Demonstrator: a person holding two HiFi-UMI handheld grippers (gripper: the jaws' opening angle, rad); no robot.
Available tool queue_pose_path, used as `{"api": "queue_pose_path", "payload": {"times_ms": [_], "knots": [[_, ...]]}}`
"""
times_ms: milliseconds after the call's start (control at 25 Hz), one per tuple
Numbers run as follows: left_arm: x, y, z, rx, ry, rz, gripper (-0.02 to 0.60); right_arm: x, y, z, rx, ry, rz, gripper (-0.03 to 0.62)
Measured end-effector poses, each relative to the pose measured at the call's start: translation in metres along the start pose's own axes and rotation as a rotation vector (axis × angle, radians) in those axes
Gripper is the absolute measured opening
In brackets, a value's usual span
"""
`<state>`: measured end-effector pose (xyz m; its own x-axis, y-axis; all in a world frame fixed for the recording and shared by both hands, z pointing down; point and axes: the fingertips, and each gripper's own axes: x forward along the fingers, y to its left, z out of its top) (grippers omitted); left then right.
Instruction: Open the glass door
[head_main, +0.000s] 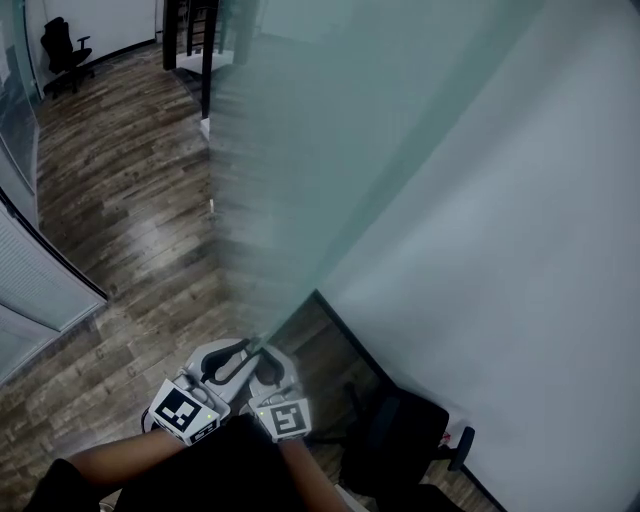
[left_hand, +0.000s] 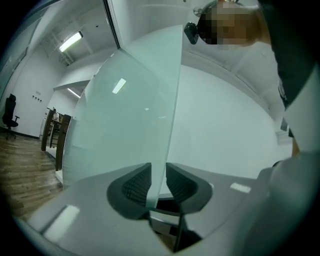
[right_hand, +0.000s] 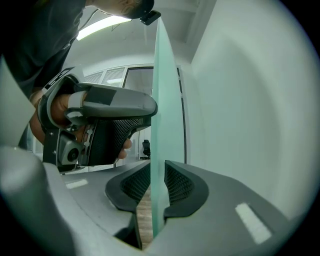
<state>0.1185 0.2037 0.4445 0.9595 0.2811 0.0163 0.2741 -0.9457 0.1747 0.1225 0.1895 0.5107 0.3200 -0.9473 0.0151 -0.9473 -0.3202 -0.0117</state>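
Side by side at six o'clock in the head view, the left gripper (left_hand: 159, 186) and right gripper (right_hand: 157, 184) each pinch the free edge of the door (head_main: 330, 150), which runs toward twelve, likely because that bare edge gives purchase for swinging it open.
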Motion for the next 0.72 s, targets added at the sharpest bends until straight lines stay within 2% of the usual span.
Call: {"api": "queue_pose_path", "payload": {"times_ms": [280, 440, 600, 720], "knots": [[0.013, -0.011, -0.006, -0.040, -0.011, 0.027, 0.055, -0.013, -0.042, 0.004, 0.021, 0.007, -0.021, 0.071], [0.007, -0.012, -0.010, -0.054, -0.017, 0.064, 0.000, -0.021, -0.063, -0.003, 0.014, 0.041, -0.043, 0.064], [0.007, -0.014, -0.008, -0.052, -0.040, 0.103, 0.000, -0.027, -0.085, 0.000, 0.012, 0.030, -0.063, 0.060], [0.008, -0.017, -0.012, -0.057, -0.028, 0.099, 0.000, -0.028, -0.099, -0.002, 0.015, 0.029, -0.092, 0.055]]}}
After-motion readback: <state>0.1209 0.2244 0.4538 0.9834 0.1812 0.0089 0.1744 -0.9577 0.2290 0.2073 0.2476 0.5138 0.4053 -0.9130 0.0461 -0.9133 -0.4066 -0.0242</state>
